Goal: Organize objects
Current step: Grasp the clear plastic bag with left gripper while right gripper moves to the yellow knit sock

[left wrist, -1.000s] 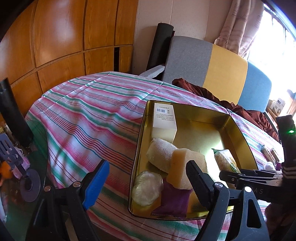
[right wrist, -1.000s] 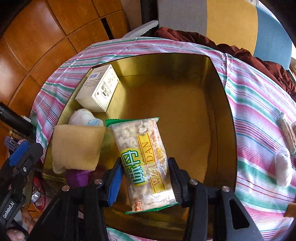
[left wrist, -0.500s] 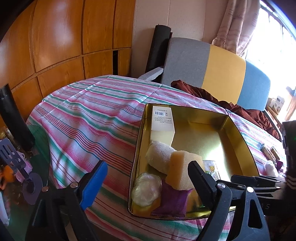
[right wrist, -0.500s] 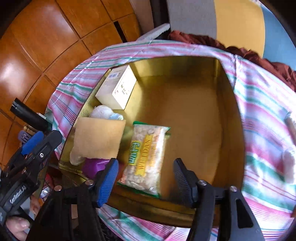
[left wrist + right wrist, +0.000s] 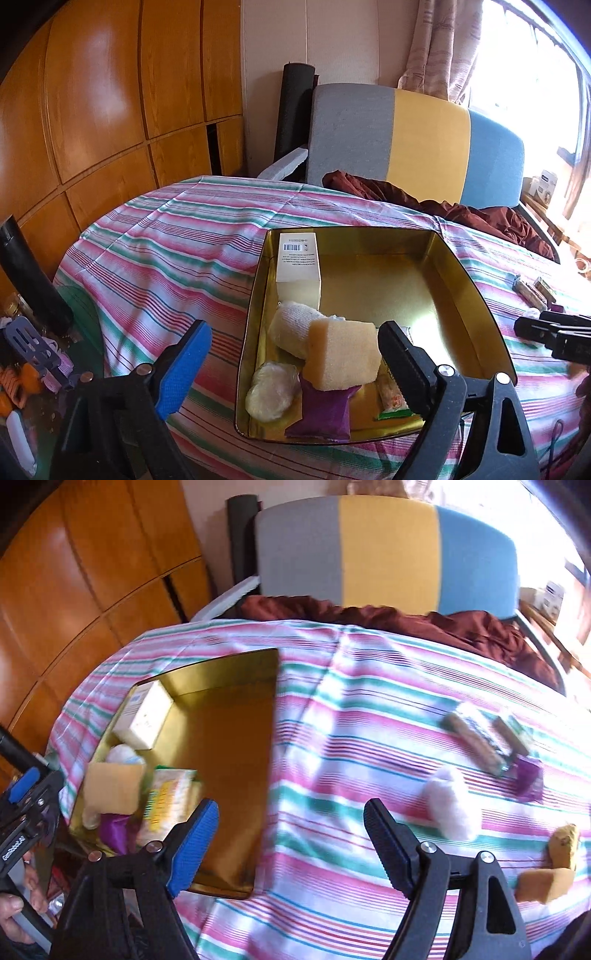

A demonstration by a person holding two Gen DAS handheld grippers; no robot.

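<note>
A gold tin tray point(image 5: 480, 314) point(image 5: 236, 760) sits on the striped tablecloth. It holds a white box point(image 5: 298, 267), a white roll point(image 5: 291, 326), a yellow sponge point(image 5: 343, 352), a clear-wrapped ball point(image 5: 271, 391), a purple packet point(image 5: 325, 410) and a green-edged snack packet point(image 5: 168, 801). My left gripper point(image 5: 291, 363) is open and empty over the tray's near left part. My right gripper point(image 5: 291, 843) is open and empty over the cloth by the tray's right wall. Loose on the cloth lie a white fluffy ball point(image 5: 452, 806), two snack bars point(image 5: 474, 744), a purple packet point(image 5: 526, 775) and yellow sponge pieces point(image 5: 546, 880).
A grey, yellow and blue chair back point(image 5: 413, 144) with dark red cloth point(image 5: 436, 206) stands behind the table. Wooden panels point(image 5: 103, 110) line the left wall. A black cylinder point(image 5: 29, 277) and small clutter point(image 5: 33, 354) sit off the table's left edge.
My right gripper has let go of the snack packet, left it in the tray, and swung right over the cloth. The left gripper has drawn back a little and stays open.
</note>
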